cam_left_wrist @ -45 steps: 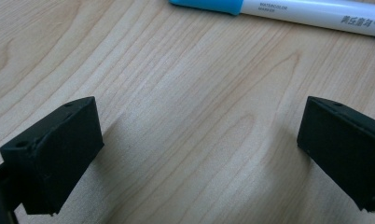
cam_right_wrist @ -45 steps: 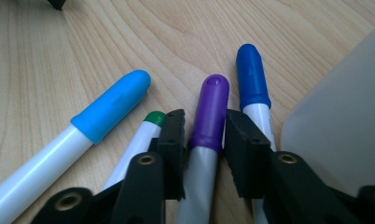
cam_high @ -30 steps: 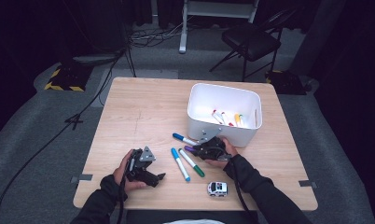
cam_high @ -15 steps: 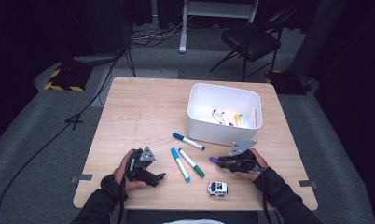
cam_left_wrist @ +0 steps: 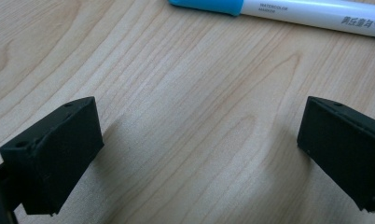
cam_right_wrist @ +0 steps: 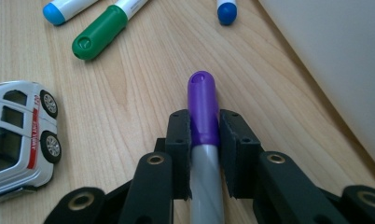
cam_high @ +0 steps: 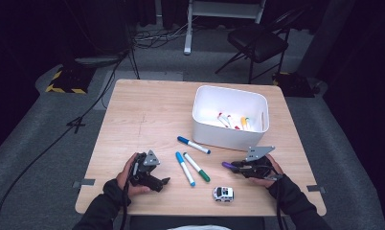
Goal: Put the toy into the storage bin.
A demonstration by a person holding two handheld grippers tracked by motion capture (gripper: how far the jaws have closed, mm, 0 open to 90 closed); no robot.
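Observation:
My right gripper (cam_high: 232, 166) lies low over the table's front right, shut on a purple-capped marker (cam_high: 227, 165) whose cap pokes out to the left. In the right gripper view the two pads clamp the purple marker (cam_right_wrist: 203, 107) just behind its cap, with the grey barrel running back between the jaws of my right gripper (cam_right_wrist: 203, 122). At the front left, my left gripper (cam_high: 161, 178) rests on the wood, held by a hand. Its jaws stand wide apart over bare table, so my left gripper (cam_left_wrist: 199, 149) is open.
A light-blue marker (cam_high: 185, 168), a green marker (cam_high: 197, 166) and a dark-blue marker (cam_high: 193, 144) lie mid-table. A white bin (cam_high: 229, 136) with several markers inside stands behind them. A small white toy car (cam_high: 223, 193) sits near the front edge, left of my right gripper.
My right gripper has moved right and a little toward the front edge, away from the loose markers, with the purple marker in it. The left gripper has stayed put.

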